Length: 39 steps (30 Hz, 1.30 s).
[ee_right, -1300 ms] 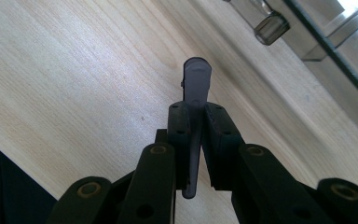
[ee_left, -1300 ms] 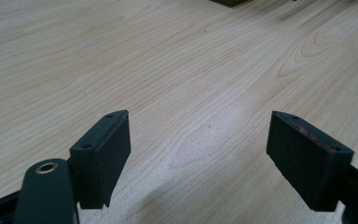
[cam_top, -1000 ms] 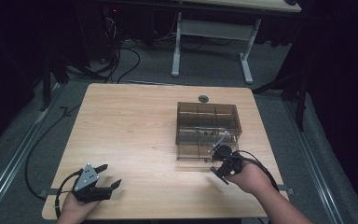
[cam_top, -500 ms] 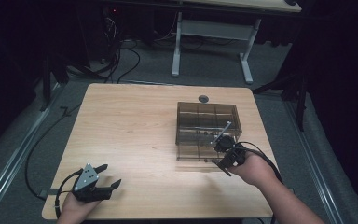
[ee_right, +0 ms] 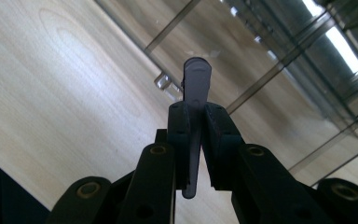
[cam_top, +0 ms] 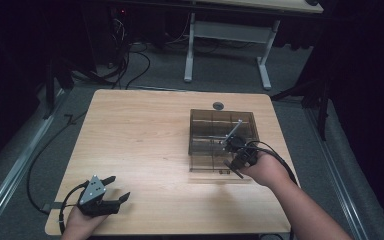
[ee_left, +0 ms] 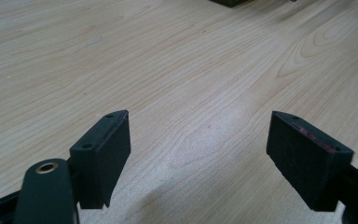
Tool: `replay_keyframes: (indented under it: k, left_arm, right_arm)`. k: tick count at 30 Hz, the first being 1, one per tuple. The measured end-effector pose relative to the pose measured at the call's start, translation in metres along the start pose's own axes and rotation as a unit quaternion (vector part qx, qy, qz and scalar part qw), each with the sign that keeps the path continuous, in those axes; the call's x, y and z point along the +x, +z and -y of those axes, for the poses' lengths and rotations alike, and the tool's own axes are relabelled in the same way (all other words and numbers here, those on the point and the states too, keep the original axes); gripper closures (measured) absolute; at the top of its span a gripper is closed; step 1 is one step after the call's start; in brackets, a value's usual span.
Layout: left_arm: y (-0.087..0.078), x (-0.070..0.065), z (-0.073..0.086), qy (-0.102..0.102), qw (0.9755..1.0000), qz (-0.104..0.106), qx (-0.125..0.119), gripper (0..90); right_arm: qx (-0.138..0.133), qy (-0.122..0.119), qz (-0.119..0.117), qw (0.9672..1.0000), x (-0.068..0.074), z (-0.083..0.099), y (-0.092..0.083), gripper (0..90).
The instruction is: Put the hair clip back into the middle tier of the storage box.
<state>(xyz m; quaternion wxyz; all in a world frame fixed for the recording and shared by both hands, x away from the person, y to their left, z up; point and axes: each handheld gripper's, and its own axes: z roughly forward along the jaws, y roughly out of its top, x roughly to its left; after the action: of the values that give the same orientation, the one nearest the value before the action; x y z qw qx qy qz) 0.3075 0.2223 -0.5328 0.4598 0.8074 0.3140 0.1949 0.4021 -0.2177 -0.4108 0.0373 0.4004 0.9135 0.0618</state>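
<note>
Spoon (ee_right: 196, 93), pinched by its handle in the right gripper (cam_top: 236, 150), hung over the organizer's (cam_top: 200, 114) near compartments by the table's (cam_top: 130, 125) right edge; lowering it in seemed next. Left gripper (cam_top: 115, 189) rested wide at the near-left corner.

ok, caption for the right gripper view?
Right claw shut on a grey utensil handle above the clear divided box.
</note>
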Motion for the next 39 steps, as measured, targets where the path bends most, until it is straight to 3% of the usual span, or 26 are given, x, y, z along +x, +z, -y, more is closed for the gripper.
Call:
replay_keyframes:
  k: [9,14,16,17,18,19,21,23,24,25,33,35,36,39]
  left_arm:
    - [0.0,0.0,0.0,0.0,1.0,0.001,-0.002,22.2]
    - [0.0,0.0,0.0,0.0,1.0,0.002,-0.002,22.2]
    - [0.0,0.0,0.0,0.0,1.0,0.002,-0.002,22.2]
    - [0.0,0.0,0.0,0.0,1.0,0.002,-0.002,22.2]
    - [0.0,0.0,0.0,0.0,1.0,0.002,-0.002,22.2]
    - [0.0,0.0,0.0,0.0,1.0,0.002,-0.002,22.2]
    - [0.0,0.0,0.0,0.0,1.0,0.003,-0.002,22.2]
    - [0.0,0.0,0.0,0.0,1.0,0.003,-0.002,22.2]
    - [0.0,0.0,0.0,0.001,1.0,0.003,-0.001,22.2]
    - [0.0,0.0,0.0,0.001,1.0,0.004,-0.001,22.2]
    - [0.0,0.0,0.0,0.001,1.0,0.004,-0.001,22.2]
    - [0.0,0.0,0.0,0.001,1.0,0.004,-0.001,22.2]
    - [0.0,0.0,0.0,0.001,1.0,0.004,0.0,22.2]
    - [0.0,0.0,0.0,0.001,1.0,0.004,0.0,22.2]
  right_arm:
    - [0.002,0.006,0.004,1.0,-0.002,-0.019,0.007,81.8]
    - [-0.004,-0.011,0.006,0.9999,-0.006,-0.028,0.01,81.8]
    - [-0.004,0.003,0.006,1.0,-0.005,-0.03,0.008,81.8]
    - [-0.008,0.0,0.005,1.0,-0.006,-0.032,0.008,81.8]
    - [-0.018,-0.03,0.006,0.9994,-0.01,-0.034,0.008,81.8]
    - [-0.014,-0.013,0.006,0.9998,-0.009,-0.034,0.007,81.8]
    - [-0.016,-0.016,0.005,0.9997,-0.01,-0.036,0.009,81.7]
    - [-0.009,0.003,0.008,0.9999,-0.008,-0.036,0.01,81.7]
    - [-0.008,0.002,0.008,0.9999,-0.008,-0.037,0.012,81.7]
    - [-0.012,-0.016,0.011,0.9997,-0.011,-0.038,0.014,81.7]
    - [-0.011,-0.016,0.015,0.9997,-0.013,-0.04,0.022,81.7]
    - [-0.006,0.003,0.014,0.9999,-0.011,-0.039,0.023,81.7]
    - [-0.011,-0.014,0.014,0.9997,-0.014,-0.039,0.025,81.7]
    - [-0.009,-0.014,0.014,0.9998,-0.014,-0.038,0.028,81.7]
